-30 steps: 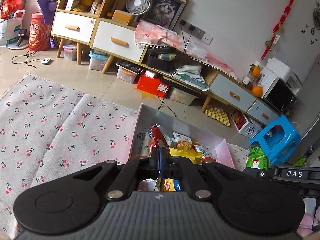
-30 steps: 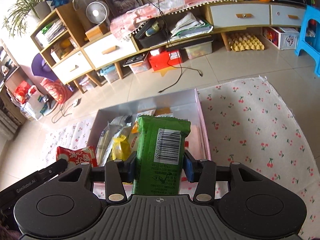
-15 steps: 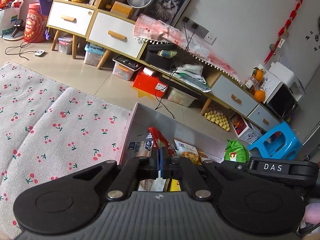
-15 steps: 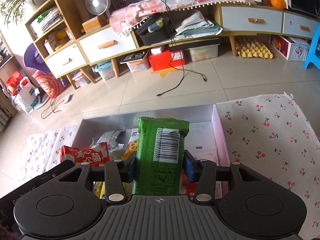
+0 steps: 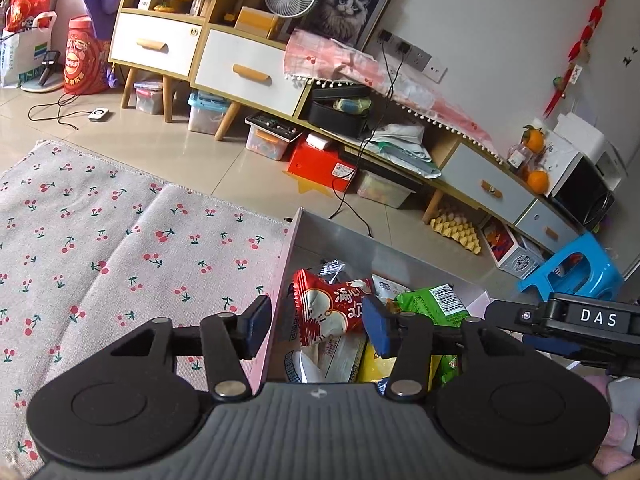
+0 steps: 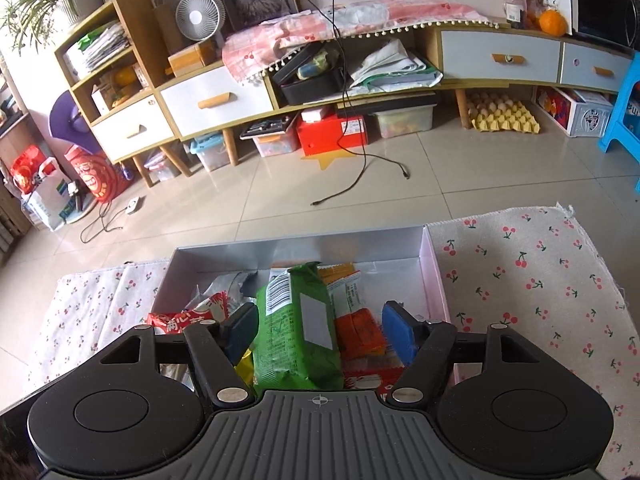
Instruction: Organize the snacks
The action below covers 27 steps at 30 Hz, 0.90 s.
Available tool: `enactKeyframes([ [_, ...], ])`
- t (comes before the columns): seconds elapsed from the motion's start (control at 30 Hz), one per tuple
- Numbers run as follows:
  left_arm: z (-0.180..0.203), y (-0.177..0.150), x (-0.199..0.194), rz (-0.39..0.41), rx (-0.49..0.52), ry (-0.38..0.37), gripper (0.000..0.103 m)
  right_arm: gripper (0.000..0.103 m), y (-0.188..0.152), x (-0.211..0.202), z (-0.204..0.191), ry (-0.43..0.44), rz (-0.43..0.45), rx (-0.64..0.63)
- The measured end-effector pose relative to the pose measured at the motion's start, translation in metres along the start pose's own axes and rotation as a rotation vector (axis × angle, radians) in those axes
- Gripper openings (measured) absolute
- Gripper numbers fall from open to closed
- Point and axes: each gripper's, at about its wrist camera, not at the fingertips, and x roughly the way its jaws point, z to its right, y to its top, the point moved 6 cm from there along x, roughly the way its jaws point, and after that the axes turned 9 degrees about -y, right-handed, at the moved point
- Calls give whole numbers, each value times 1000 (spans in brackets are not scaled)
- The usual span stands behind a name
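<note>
A: We're over the box (image 6: 434,280) now, and our right claw (image 6: 318,332) is opening. The green snack pack (image 6: 296,332) sits between the blue pads, with a gap showing on each side, so it's released.

B: Agreed, and it lies tilted on the pile inside the box, barcode end toward the far wall. An orange packet (image 6: 360,334) lies just beside it on the right, and a red packet (image 6: 188,316) pokes out to the left.

A: Over on the left view, our left claw (image 5: 318,326) is opening too. The red packet (image 5: 332,308) with the white characters lies between the pads, but neither pad presses it. Let go, we'd say.

B: It rests on the other snacks against the box's pink left wall (image 5: 280,280). The green pack (image 5: 432,304) shows just right of it, in the same box.

A: The box itself sits on the cherry-print cloth (image 5: 100,248), spread across the tiled floor (image 6: 280,200).

B: And the right tool's black body (image 5: 588,318) juts in at the left view's right edge.
</note>
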Motion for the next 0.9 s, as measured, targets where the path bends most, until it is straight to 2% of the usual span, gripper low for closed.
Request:
enactKeyframes([
  [0.2,0,0,-23,-4,35,45,68,80,-11,-25,24,-13,3,39],
  [0.5,-5,-16,-51,-54,95,104,83,84,-51,-52,63,-32,-38,106],
  [0.67,-2,-32,-64,-107,120,139,90,84,-79,-66,73,-7,-79,152],
  [0.77,-1,-38,-72,-130,137,157,95,84,-94,-74,73,-15,-115,150],
  [0.9,0,-46,-79,-164,135,165,99,84,-114,-87,63,-66,-152,73],
])
